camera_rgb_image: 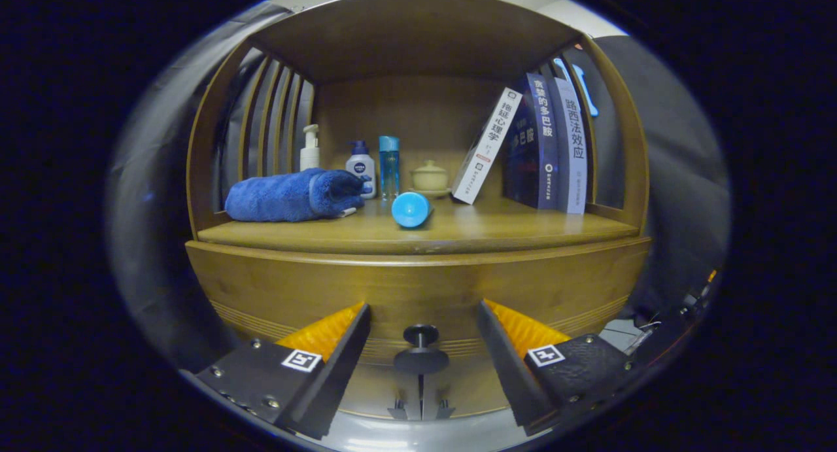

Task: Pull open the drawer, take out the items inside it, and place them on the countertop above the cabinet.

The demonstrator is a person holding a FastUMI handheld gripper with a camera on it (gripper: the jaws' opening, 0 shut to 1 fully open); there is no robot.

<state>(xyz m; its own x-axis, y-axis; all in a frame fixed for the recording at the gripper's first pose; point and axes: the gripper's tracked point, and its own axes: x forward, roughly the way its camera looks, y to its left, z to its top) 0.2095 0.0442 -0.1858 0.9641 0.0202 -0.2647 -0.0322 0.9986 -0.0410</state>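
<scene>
Right now the jaws (420, 354) are spread wide and pinch nothing, with the dark knob (420, 336) of the closed drawer (418, 292) sitting between them, untouched. On the wooden bench (458, 233) above the drawer, going left to right, lie a rolled blue towel (294, 195), a white pump bottle (310, 149), a white bottle with a blue cap (361, 166), a tall blue bottle (389, 166) and a blue bottle tipped on its side (411, 210) near the front edge. Further right stand a small lidded cup (429, 176), a white book leaning (486, 147) and two upright books (552, 144).
</scene>
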